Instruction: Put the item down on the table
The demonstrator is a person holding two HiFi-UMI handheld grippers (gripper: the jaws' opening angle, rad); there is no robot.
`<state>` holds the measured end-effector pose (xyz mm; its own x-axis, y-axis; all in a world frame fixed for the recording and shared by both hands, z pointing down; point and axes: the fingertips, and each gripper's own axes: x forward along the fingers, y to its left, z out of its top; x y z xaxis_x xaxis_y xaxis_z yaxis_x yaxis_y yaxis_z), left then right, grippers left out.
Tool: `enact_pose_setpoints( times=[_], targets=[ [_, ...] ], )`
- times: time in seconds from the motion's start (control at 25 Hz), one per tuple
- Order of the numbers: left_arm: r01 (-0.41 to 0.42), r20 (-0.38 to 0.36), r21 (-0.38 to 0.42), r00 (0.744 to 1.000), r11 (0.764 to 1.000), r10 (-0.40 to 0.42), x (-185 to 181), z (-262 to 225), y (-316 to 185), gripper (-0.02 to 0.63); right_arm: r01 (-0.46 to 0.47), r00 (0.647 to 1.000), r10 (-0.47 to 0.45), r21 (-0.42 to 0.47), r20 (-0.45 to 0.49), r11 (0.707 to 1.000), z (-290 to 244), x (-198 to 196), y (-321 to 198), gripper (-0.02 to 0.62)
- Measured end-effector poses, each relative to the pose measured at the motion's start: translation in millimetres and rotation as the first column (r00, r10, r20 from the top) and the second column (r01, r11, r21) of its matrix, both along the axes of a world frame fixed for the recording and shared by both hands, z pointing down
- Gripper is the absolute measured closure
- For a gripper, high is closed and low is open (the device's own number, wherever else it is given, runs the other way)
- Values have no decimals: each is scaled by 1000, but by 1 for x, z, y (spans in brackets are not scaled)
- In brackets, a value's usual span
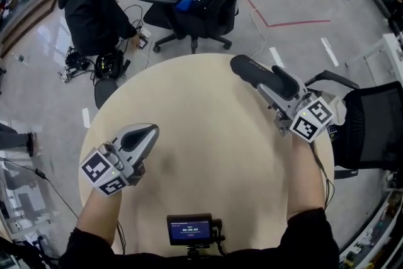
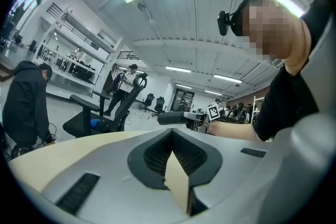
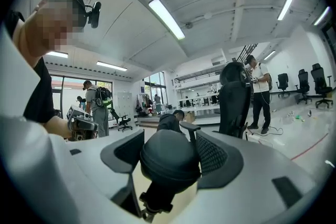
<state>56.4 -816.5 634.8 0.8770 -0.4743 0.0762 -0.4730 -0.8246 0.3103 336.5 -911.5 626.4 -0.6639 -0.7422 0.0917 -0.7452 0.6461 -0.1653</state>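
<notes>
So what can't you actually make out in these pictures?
- What the black item is: the head view shows a dark oblong, the right gripper view only its rounded end.
- Whether it touches the table: the right gripper hides its underside in the head view.
- Text on the small screen: too small, head view.
- The blue thing on the chair: too small, head view.

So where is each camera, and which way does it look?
Head view: on the person's head, looking steeply down at the table; both forearms, left gripper and right gripper show.
Left gripper view: on that gripper, level across the table past its shut jaws; person's arm and chest show.
Right gripper view: on that gripper, level past jaws shut on the black item; person's shoulder shows.
Shared: each gripper view sees the other gripper.
</notes>
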Motion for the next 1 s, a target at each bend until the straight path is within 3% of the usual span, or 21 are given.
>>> enact_pose_setpoints(
  times=[0.32,0.6,0.8,1.0],
  targets=[
    [-40,19,75,999,996,38,3,10,-3,606,15,996,-17,-21,-90,1000,46,-13,-36,279],
    [-39,18,61,999,997,38,1,26,-5,606,22,985,-30,-52,-172,998,80,-18,-43,279],
    [-36,19,51,999,998,35,4,34,-4,606,43,955,-87,-158,-282,987,126,-26,-38,278],
    [-41,17,45,999,998,40,7,34,0,606,23,943,-74,-157,-324,987,128,-23,-37,278]
  ],
)
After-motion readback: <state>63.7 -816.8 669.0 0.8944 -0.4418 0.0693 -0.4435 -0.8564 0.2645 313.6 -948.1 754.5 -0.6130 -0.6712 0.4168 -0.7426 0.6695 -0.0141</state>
